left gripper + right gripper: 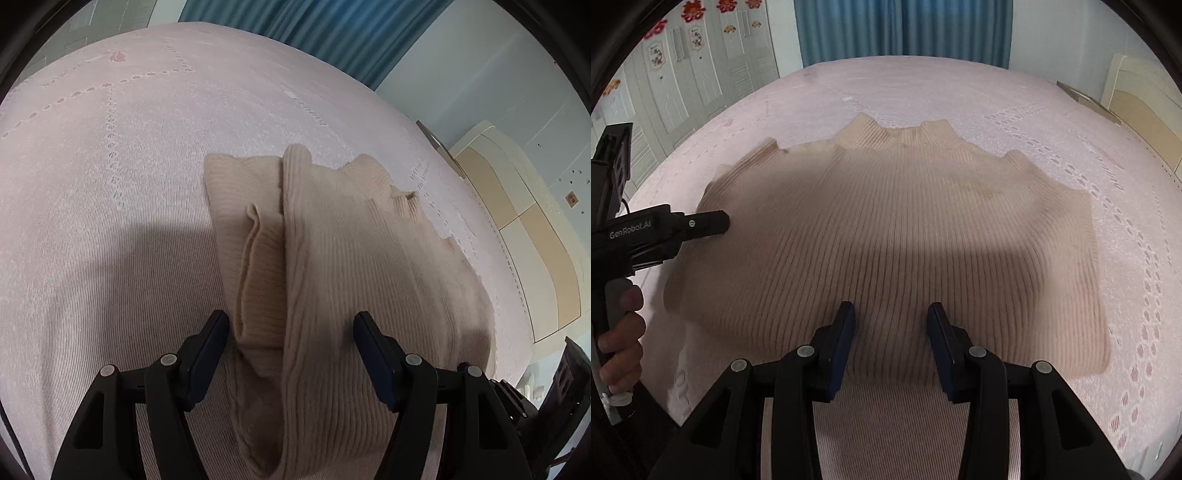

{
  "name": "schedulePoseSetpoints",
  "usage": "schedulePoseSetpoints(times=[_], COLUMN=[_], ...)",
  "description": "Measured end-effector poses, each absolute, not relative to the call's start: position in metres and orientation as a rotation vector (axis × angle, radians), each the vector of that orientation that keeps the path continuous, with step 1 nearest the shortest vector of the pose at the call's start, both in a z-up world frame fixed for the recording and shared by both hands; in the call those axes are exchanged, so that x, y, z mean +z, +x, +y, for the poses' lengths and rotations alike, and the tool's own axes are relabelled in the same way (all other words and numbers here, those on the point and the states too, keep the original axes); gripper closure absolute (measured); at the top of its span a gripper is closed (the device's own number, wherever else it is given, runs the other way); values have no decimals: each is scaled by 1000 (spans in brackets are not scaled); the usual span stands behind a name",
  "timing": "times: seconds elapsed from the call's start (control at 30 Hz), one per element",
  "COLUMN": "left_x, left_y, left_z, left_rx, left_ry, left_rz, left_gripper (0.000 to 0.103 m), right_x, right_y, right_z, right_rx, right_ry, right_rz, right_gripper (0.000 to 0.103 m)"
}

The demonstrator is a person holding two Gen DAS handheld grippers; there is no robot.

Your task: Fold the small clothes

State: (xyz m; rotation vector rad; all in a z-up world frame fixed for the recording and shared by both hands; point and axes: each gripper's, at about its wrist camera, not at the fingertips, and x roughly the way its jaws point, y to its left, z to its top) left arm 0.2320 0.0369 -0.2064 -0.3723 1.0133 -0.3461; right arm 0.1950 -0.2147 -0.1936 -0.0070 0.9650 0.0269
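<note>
A beige ribbed knit sweater (894, 229) lies on the pink bed cover (997, 103), its collar at the far side. In the left wrist view the sweater (351, 266) shows a folded-in layer along its left side. My left gripper (291, 325) is open, its jaws on either side of the sweater's folded edge, with nothing gripped. It also shows in the right wrist view (716, 221) at the sweater's left edge. My right gripper (891, 314) is open over the sweater's near hem, holding nothing.
The bed cover (110, 184) spreads wide to the left. A cream headboard (517, 229) is at the right, blue curtains (905, 26) at the back, and white wardrobe doors (683, 74) on the left.
</note>
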Motion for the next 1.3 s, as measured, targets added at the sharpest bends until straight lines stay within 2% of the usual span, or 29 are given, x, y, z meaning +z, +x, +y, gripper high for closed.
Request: schedulePoseSetpoints(times=[0.23, 0.3, 0.4, 0.47, 0.57, 0.9, 1.07, 1.3], left_x=[-209, -209, -210, -209, -200, -122, -77, -69], left_y=[240, 245, 254, 256, 255, 246, 239, 232], left_z=[36, 37, 38, 38, 38, -6, -65, -169], left_rx=[-345, -339, -291, -279, -282, -253, -249, -301], left_ry=[-406, -425, -458, -459, -444, -400, -308, -210], left_rz=[1020, 1024, 1033, 1038, 1036, 1009, 972, 998], left_gripper=[36, 39, 50, 65, 78, 81, 82, 83], right_x=[-187, -182, -173, -169, -166, -168, -169, -175], right_y=[172, 164, 153, 148, 143, 122, 106, 89], right_z=[-221, -228, -241, -251, -273, -361, -398, -431], right_rx=[103, 143, 161, 134, 92, -54, -97, -112], right_ry=[0, 42, 79, 75, 111, 332, 468, 590], right_rz=[998, 993, 971, 951, 930, 808, 747, 720], right_gripper=[63, 63, 63, 63, 63, 63, 62, 62])
